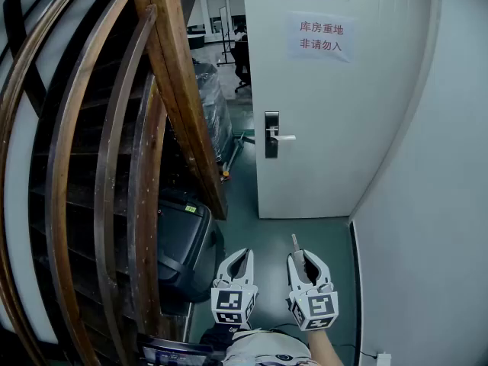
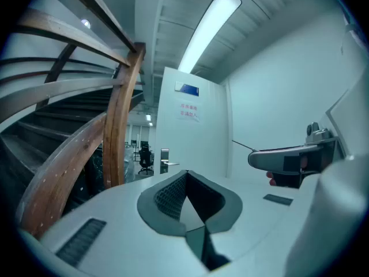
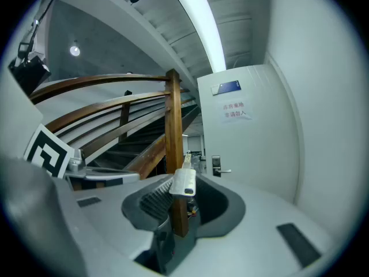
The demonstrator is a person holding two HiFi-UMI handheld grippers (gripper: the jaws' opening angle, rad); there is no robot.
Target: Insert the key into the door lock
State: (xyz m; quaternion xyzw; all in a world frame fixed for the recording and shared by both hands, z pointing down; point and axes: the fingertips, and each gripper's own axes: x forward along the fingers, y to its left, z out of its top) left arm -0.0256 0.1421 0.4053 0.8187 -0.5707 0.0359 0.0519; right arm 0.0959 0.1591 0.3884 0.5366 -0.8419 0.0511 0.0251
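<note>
Right claw (image 1: 305, 256) pinches slim silver key (image 3: 184, 180).

Cool ceiling strip light (image 2: 210, 30) glares; fisheye edges dark; stairs (image 1: 76, 166) dim.

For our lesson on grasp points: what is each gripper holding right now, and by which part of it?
The right gripper holds the key by its head end, with the blade sticking out forward toward the door. The left gripper holds nothing.
</note>
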